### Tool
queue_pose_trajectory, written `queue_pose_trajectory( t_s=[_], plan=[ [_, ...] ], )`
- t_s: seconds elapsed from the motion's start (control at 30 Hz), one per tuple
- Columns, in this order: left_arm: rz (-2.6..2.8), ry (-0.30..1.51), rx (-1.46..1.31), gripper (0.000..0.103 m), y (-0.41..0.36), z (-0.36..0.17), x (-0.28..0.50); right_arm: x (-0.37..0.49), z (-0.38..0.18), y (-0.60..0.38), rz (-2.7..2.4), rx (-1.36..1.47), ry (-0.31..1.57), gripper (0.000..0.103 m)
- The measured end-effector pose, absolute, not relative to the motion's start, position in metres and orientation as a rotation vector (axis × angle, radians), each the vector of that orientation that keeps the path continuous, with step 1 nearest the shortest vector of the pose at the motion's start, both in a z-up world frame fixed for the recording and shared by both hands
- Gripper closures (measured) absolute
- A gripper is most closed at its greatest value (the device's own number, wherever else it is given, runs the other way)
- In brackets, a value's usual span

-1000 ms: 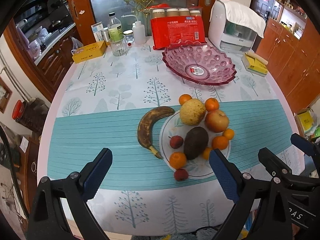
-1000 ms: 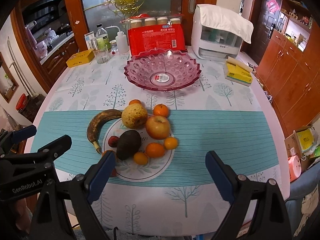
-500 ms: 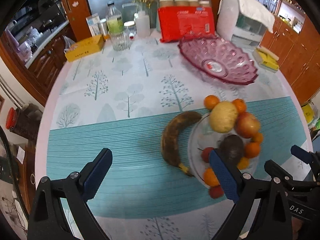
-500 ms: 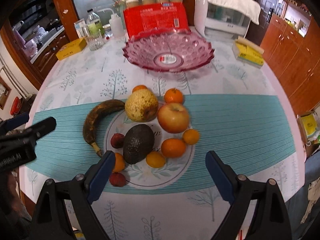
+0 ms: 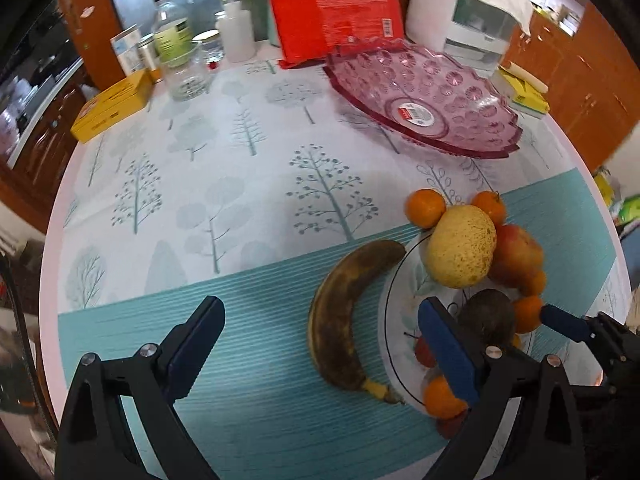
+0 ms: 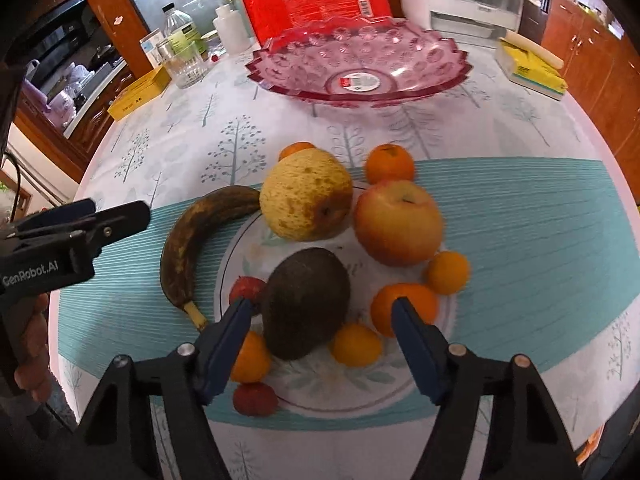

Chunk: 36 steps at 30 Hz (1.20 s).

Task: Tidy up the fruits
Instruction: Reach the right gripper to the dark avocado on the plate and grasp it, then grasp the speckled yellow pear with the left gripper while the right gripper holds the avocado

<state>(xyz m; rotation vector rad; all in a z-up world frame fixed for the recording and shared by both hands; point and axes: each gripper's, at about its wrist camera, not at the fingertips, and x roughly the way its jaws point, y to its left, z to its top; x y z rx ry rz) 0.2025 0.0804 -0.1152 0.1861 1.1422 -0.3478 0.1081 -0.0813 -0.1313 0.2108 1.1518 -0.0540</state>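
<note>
Both tongs are down over the fruit now. Right tongs (image 6: 320, 320) have just been closing in, yet the pads are not on anything: the avocado (image 6: 306, 302) sits between them with a gap showing at either side, so nothing is gripped. Left tongs (image 5: 320, 344) stand spread wide with the blackened banana (image 5: 344, 316) lying between the jaws, untouched, its stalk end pointing back toward the tongs.

Beyond the right tongs' tips, on the flowered plate (image 6: 320, 376), the yellow pear (image 6: 306, 196) and the apple (image 6: 398, 222) rest just past the avocado; a small red fruit (image 6: 246, 288) lies against the left pad's tip, and mandarins (image 6: 402, 306) crowd the right pad. Farther off on the counter (image 6: 520, 240) waits the pink glass bowl (image 6: 356, 68), empty, which I take to be where the fruit is meant to go.

To do this well, I'd say the right tongs should drop a little lower so the pads meet the avocado's broad middle, not its rounded top, and close gently, since it looks ripe. Watch the mandarin at the right pad; a nudge could roll it off the plate.
</note>
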Motion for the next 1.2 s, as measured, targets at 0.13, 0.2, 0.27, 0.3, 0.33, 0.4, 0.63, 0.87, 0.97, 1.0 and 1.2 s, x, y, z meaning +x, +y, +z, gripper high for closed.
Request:
queue_pose_trajectory(
  t_s=[0.13,0.2,0.27,0.3,0.33,0.4,0.63,0.87,0.97,1.0,1.2],
  plan=[
    [-0.382,1.144,0.194,0.006,0.071,-0.118,0.205,0.121,-0.148,-0.081,-0.065,0.226,1.193,0.039],
    [-0.396,1.144,0.202,0.006,0.067,-0.12,0.206,0.123,-0.153,-0.083,-0.052,0.266,1.2,0.039],
    [-0.407,1.143,0.21,0.006,0.061,-0.121,0.207,0.126,-0.157,-0.085,-0.037,0.302,1.208,0.039],
    [-0.414,1.144,0.213,0.006,0.058,-0.121,0.208,0.127,-0.159,-0.086,-0.031,0.319,1.212,0.039],
    [-0.419,1.145,0.213,0.006,0.056,-0.122,0.208,0.127,-0.16,-0.087,-0.028,0.328,1.214,0.039],
    [-0.429,1.145,0.212,0.006,0.052,-0.122,0.21,0.129,-0.163,-0.086,-0.023,0.34,1.221,0.039],
    [-0.454,1.168,0.185,0.006,0.034,-0.128,0.22,0.135,-0.163,-0.077,-0.026,0.279,1.202,0.046],
    [-0.487,1.19,0.187,0.006,0.009,-0.135,0.224,0.119,-0.151,-0.096,-0.03,0.337,1.136,0.046],
    [-0.501,1.202,0.195,0.006,-0.006,-0.14,0.226,0.113,-0.144,-0.106,-0.042,0.349,1.111,0.046],
    [-0.506,1.206,0.199,0.006,-0.01,-0.141,0.227,0.111,-0.141,-0.108,-0.043,0.352,1.103,0.046],
    [-0.526,1.227,0.246,0.006,-0.04,-0.156,0.226,0.101,-0.133,-0.116,-0.049,0.351,1.075,0.046]
  ],
)
